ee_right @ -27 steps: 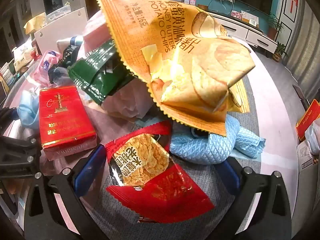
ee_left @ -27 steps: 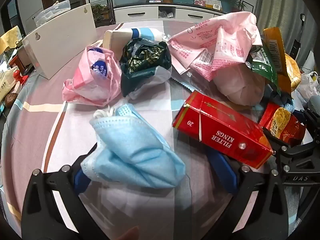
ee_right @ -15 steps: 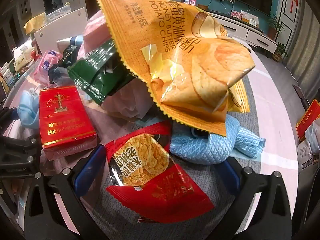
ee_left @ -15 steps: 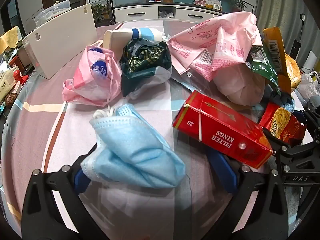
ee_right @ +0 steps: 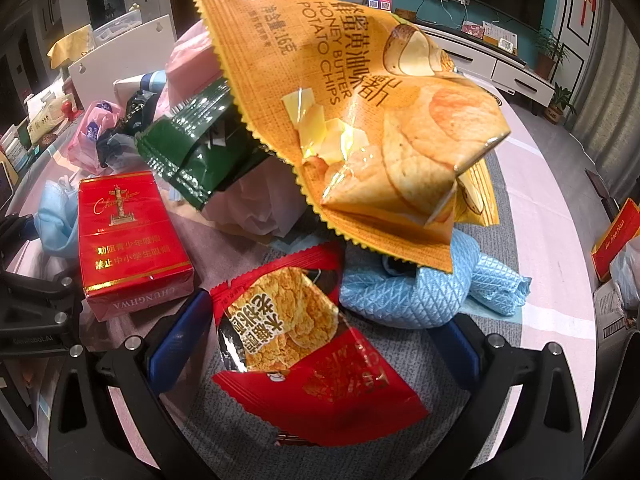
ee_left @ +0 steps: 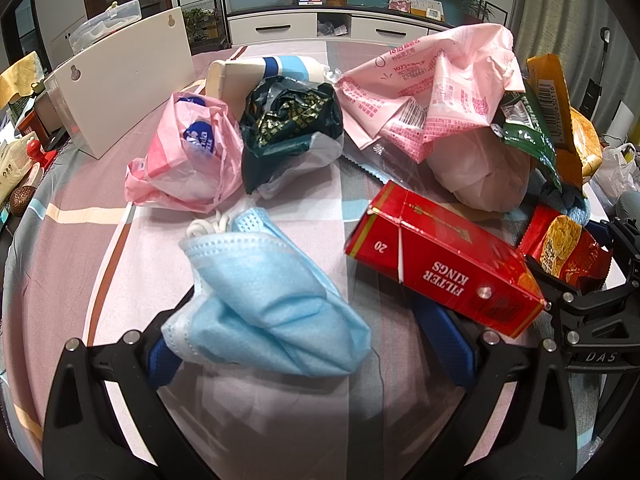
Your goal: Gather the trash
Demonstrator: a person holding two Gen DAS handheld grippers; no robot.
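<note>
Trash lies piled on a cloth-covered table point(ee_left: 72, 248). My left gripper point(ee_left: 308, 344) is open, its blue pads either side of a crumpled blue face mask point(ee_left: 264, 300) without pressing it. A red cigarette box point(ee_left: 444, 268) lies just right of the mask. My right gripper point(ee_right: 316, 340) is also open around a red snack packet point(ee_right: 312, 356). Above that packet rise an orange potato chip bag point(ee_right: 360, 120), a green wrapper point(ee_right: 196, 148) and a blue quilted cloth point(ee_right: 424, 292). The red box point(ee_right: 128, 240) shows at the left of the right wrist view.
Farther back lie a pink plastic bag point(ee_left: 188, 160), a dark green crumpled bag point(ee_left: 288, 136), a paper cup point(ee_left: 248, 76) and a large pink wrapper point(ee_left: 432, 96). A white board point(ee_left: 120, 80) stands at the back left. The right gripper's frame point(ee_left: 592, 308) sits beside the red box.
</note>
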